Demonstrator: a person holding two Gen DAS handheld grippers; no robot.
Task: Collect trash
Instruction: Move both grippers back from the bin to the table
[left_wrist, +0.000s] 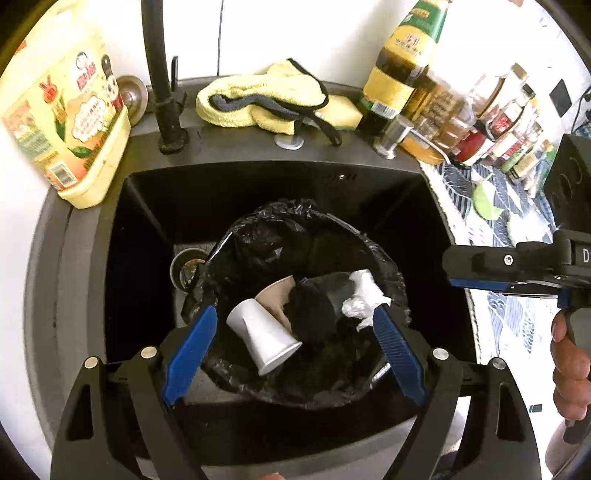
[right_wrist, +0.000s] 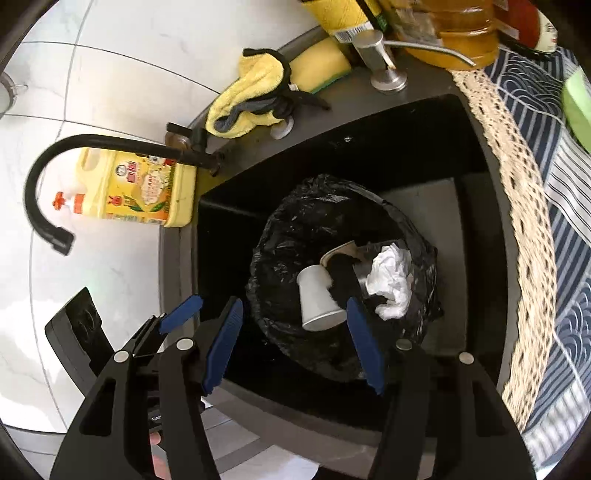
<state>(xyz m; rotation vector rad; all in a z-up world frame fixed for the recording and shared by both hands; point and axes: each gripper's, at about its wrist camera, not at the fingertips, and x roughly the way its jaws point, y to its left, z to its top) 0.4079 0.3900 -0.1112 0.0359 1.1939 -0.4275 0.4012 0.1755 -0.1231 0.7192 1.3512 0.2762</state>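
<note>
Left gripper (left_wrist: 293, 325) and right gripper (right_wrist: 293, 317): ribbed blue fingers spread, empty. Bin (left_wrist: 384, 254), lined with crinkled black plastic, stands in the matte black sink (left_wrist: 147, 206), holding a smooth white paper cup (left_wrist: 264, 338) and crumpled tissue (left_wrist: 364, 295).

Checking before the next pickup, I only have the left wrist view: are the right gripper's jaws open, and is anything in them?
Observer: In the right wrist view the right gripper has its jaws spread wide and empty, above the bag-lined bin.
Operator: Where does the faucet's spout point?
Observer: The faucet curves away from the sink; its end shows against white tiles.
Operator: What tops the detergent bottle?
Observer: The detergent bottle has an orange pump.
</note>
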